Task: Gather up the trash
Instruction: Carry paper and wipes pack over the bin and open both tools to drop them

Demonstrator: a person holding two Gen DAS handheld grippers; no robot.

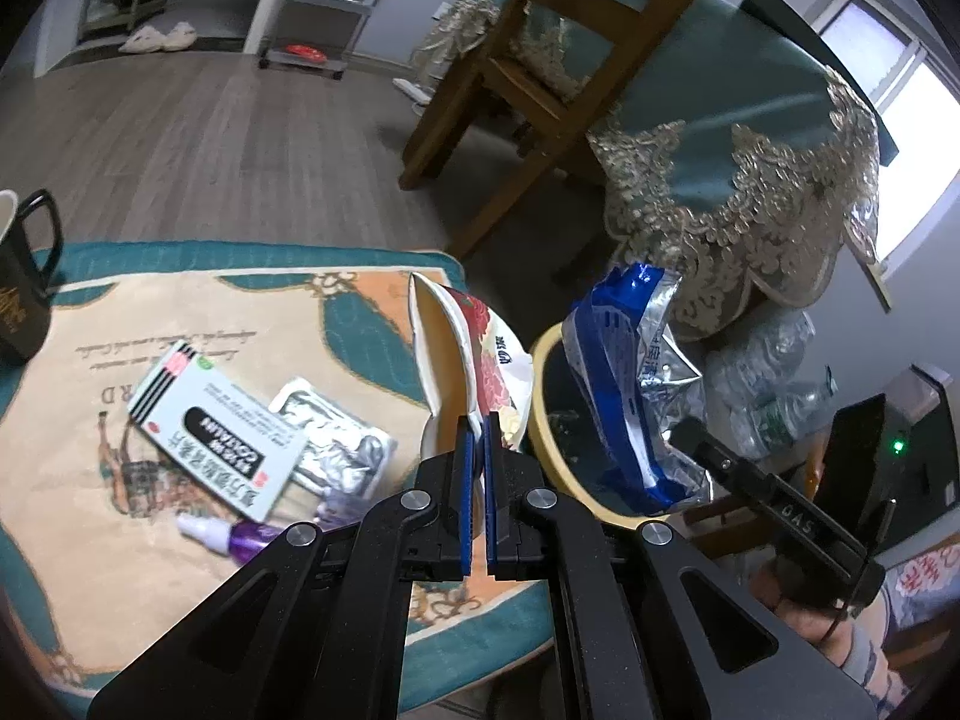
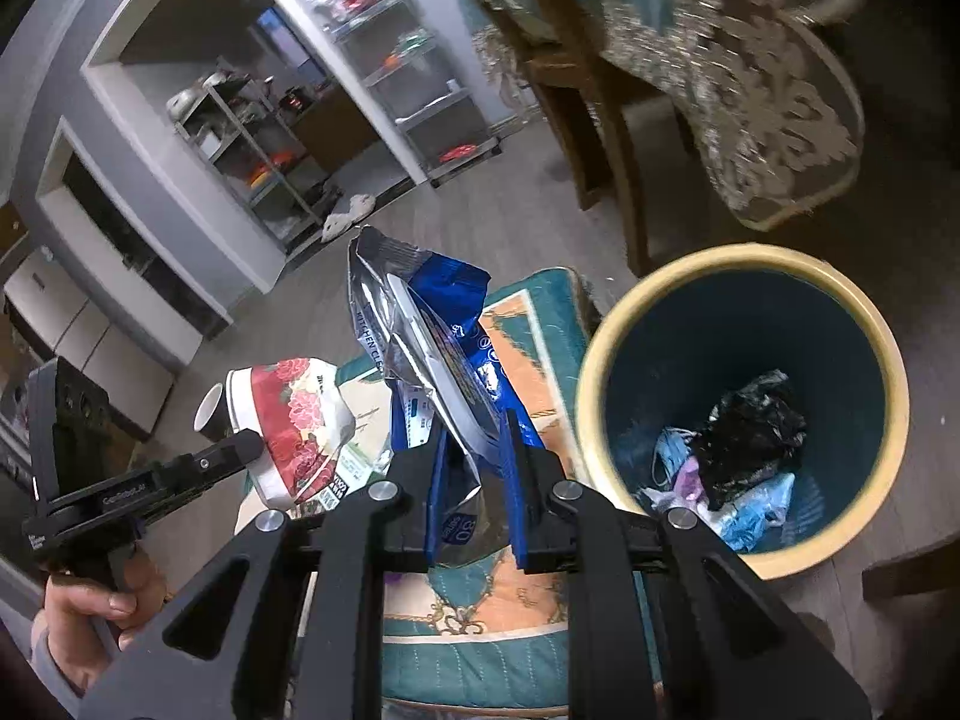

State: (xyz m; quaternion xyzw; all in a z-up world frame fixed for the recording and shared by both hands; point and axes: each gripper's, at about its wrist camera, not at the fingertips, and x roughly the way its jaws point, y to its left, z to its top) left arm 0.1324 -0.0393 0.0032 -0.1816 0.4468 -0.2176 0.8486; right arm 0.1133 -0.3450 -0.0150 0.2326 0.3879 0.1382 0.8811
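You are looking out over a grey wood-plank floor (image 1: pixel 198 120) running back to pale walls. A wooden ladder-back chair (image 1: pixel 540 48) is standing against a table draped in a teal tablecloth with gold lace trim (image 1: pixel 750 180). Daylight is coming in through a window (image 1: pixel 900 72) at the right of the left wrist view. Metal shelving racks (image 1: pixel 336 0) are standing along the far wall, and the right wrist view is showing more racks (image 2: pixel 252 144) inside a recessed opening in the grey wall (image 2: pixel 150 138).
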